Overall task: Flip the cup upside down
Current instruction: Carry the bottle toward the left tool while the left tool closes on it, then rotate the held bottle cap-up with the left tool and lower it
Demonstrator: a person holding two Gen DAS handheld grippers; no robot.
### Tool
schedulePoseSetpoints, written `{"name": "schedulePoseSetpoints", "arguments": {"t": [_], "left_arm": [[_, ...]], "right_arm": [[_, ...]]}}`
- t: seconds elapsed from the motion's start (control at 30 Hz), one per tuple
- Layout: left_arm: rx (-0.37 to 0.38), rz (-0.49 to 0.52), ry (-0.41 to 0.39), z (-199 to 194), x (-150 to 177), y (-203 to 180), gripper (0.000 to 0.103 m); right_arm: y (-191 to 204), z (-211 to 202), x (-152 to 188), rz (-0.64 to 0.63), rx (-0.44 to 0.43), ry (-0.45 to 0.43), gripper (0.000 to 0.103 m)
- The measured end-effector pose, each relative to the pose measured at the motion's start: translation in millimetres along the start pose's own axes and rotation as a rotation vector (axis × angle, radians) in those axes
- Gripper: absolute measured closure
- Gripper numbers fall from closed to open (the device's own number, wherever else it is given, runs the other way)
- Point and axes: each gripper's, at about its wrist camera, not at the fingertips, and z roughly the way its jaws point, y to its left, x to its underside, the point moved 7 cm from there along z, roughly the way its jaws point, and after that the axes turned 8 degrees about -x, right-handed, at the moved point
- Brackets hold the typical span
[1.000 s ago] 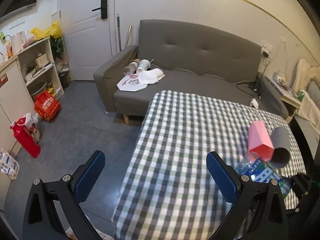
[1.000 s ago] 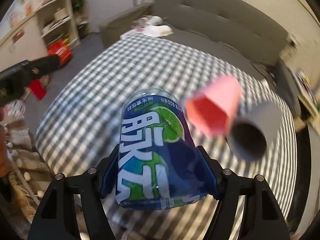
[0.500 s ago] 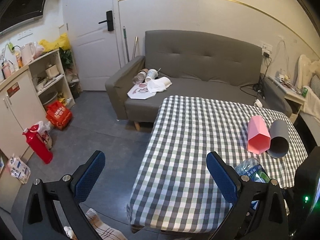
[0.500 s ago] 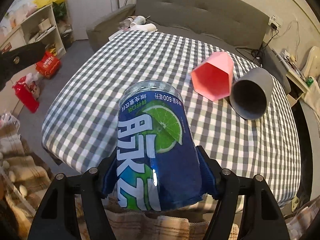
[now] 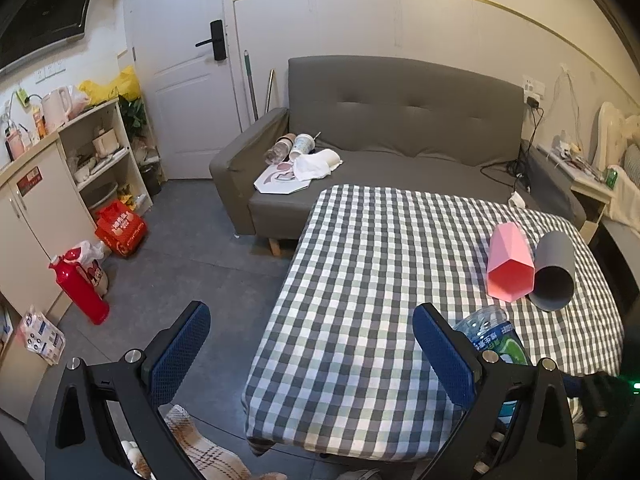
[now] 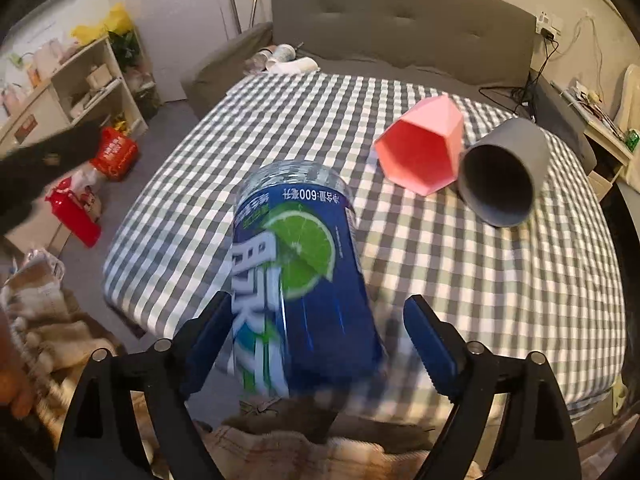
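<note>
A pink faceted cup [image 5: 509, 268] [image 6: 424, 148] and a grey round cup [image 5: 554, 272] [image 6: 506, 176] lie on their sides, side by side, at the right of the checked table [image 5: 380, 280], mouths towards me. My right gripper [image 6: 316, 332] has opened: a gap shows between its right pad and the blue lime-label bottle [image 6: 300, 280], which is blurred and tilting between the jaws, above my lap in front of the table's near edge. The bottle also shows in the left wrist view [image 5: 492, 336]. My left gripper [image 5: 312, 348] is open and empty, left of the table's near corner.
A grey sofa [image 5: 400, 140] with cups and cloth on it stands behind the table. Shelves [image 5: 108, 160], a red box [image 5: 120, 228] and a red bottle [image 5: 80, 284] are on the floor at left. A bedside stand [image 5: 588, 184] with cables is at right.
Both grippers pulled back from the table. The right jaws have spread from their hold on the bottle, which now tilts and blurs between them.
</note>
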Motion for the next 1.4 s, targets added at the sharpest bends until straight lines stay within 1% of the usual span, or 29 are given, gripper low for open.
{"name": "schedulePoseSetpoints", "arguments": {"t": [0.07, 0.13, 0.23, 0.37, 0.43, 0.53, 0.57, 0.67, 0.7, 0.87, 0.97, 1.1, 1.13, 1.2, 1.23, 1.33, 1.4], "left_arm": [[-0.003, 0.008, -0.001, -1, 1, -3, 0.000], [-0.001, 0.010, 0.003, -2, 1, -6, 0.000], [0.008, 0.009, 0.038, -3, 3, -13, 0.000], [0.023, 0.046, 0.076, -7, 5, -32, 0.000], [0.040, 0.063, 0.089, -9, 4, -42, 0.000], [0.085, 0.089, 0.157, -10, 5, -65, 0.000], [0.113, 0.094, 0.201, -8, 8, -76, 0.000], [0.183, 0.110, 0.294, -3, 17, -103, 0.000], [0.193, 0.114, 0.314, -1, 20, -110, 0.000], [0.194, 0.114, 0.412, 20, 33, -131, 0.000], [0.192, 0.108, 0.450, 31, 38, -136, 0.000], [0.196, 0.092, 0.477, 40, 41, -135, 0.001], [0.199, 0.089, 0.481, 42, 42, -135, 0.004], [0.212, 0.091, 0.493, 44, 43, -136, 0.015], [0.216, 0.094, 0.499, 46, 43, -137, 0.025], [0.230, 0.096, 0.494, 45, 43, -137, 0.024], [0.236, 0.096, 0.475, 45, 37, -138, 0.025]], "right_arm": [[-2, -14, 2, -0.010, -0.022, -0.008, 0.016], [-5, -34, 2, -0.041, -0.011, -0.044, 0.015], [-13, -53, 2, -0.073, -0.007, -0.064, 0.015], [-35, -71, -7, -0.103, -0.007, -0.050, 0.015], [-53, -83, -15, -0.114, 0.016, -0.065, 0.015], [-80, -97, -25, -0.107, 0.070, -0.105, 0.015], [-89, -99, -28, -0.092, 0.078, -0.119, 0.015], [-111, -98, -31, -0.024, 0.077, -0.134, 0.015], [-116, -95, -31, -0.012, 0.072, -0.130, 0.015], [-121, -81, -32, -0.015, 0.059, -0.112, 0.015], [-124, -76, -33, -0.012, 0.050, -0.107, 0.015], [-126, -69, -33, 0.000, 0.047, -0.097, 0.015], [-127, -67, -33, 0.001, 0.048, -0.094, 0.015], [-127, -64, -32, 0.002, 0.051, -0.085, 0.015], [-127, -62, -33, 0.002, 0.051, -0.080, 0.015], [-126, -59, -33, 0.000, 0.050, -0.073, 0.015], [-125, -58, -33, -0.001, 0.051, -0.070, 0.015]]}}
